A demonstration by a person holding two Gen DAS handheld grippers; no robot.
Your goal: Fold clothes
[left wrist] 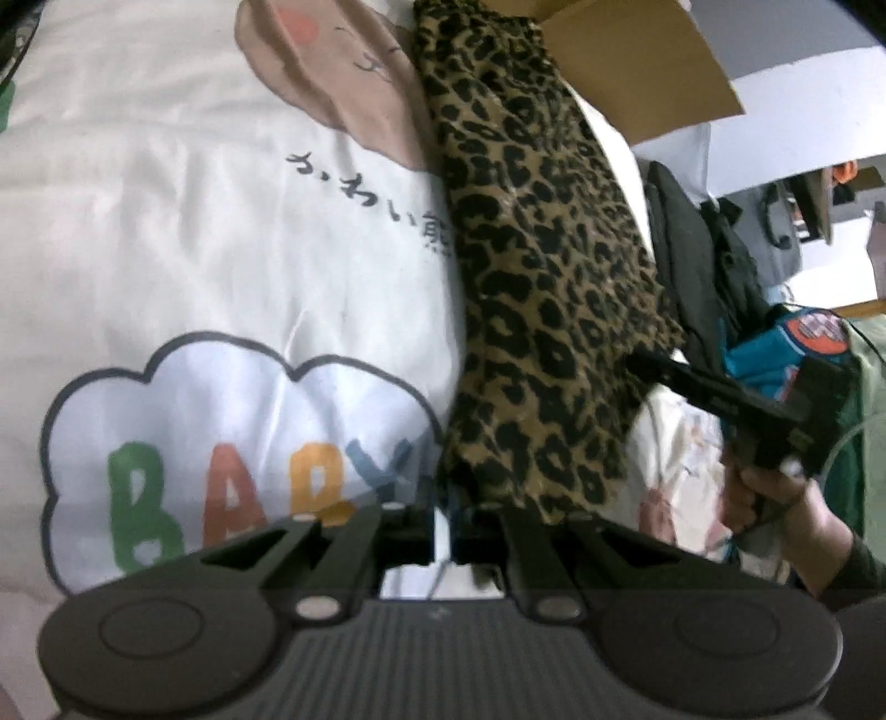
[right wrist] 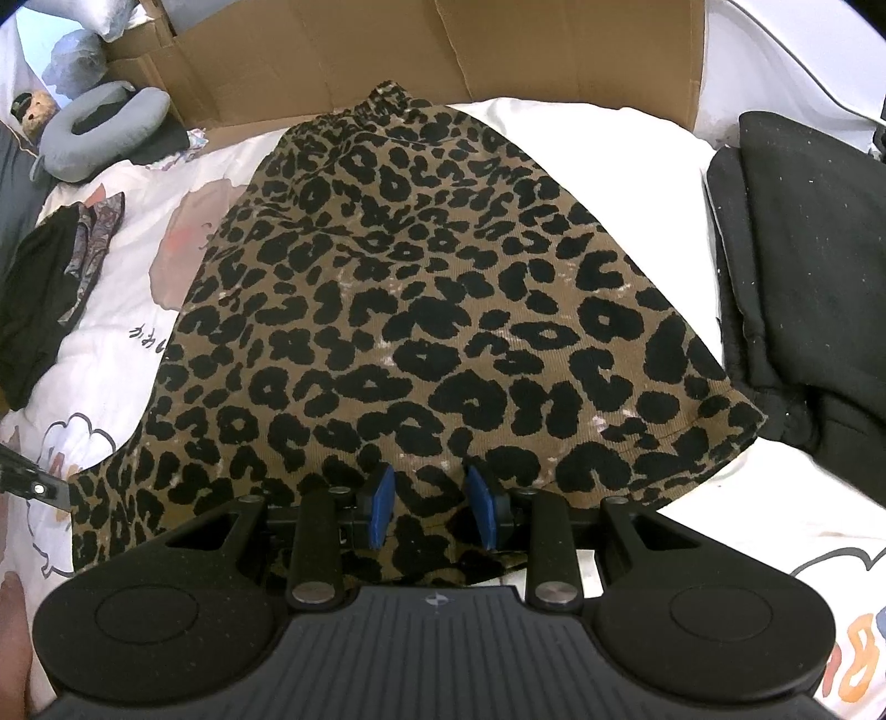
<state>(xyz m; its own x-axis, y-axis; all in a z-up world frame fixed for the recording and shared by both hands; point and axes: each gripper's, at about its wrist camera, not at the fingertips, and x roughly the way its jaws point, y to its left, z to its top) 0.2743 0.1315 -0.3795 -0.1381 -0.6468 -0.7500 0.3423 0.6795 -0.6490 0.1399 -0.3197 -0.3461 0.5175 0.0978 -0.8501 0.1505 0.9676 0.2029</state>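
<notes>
Where cardboard (right wrist: 421, 50) backs leopard garment (right wrist: 421, 310)

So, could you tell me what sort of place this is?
Most likely a bedroom: the leopard-print garment lies on a printed duvet, with a neck pillow and a stack of dark clothes beside it.

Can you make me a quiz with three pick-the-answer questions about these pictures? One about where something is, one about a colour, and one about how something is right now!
1. Seen from the right wrist, the neck pillow lies: A) on the leopard skirt B) up and left of it C) right of it.
2. The right tool has pads coloured: A) blue B) red C) yellow.
3. Those pads are: A) pressed together B) apart C) broken off.

Answers: 1 B, it sits near the top-left corner. 2 A, both pads are blue. 3 B, leopard cloth shows in the gap.
</notes>
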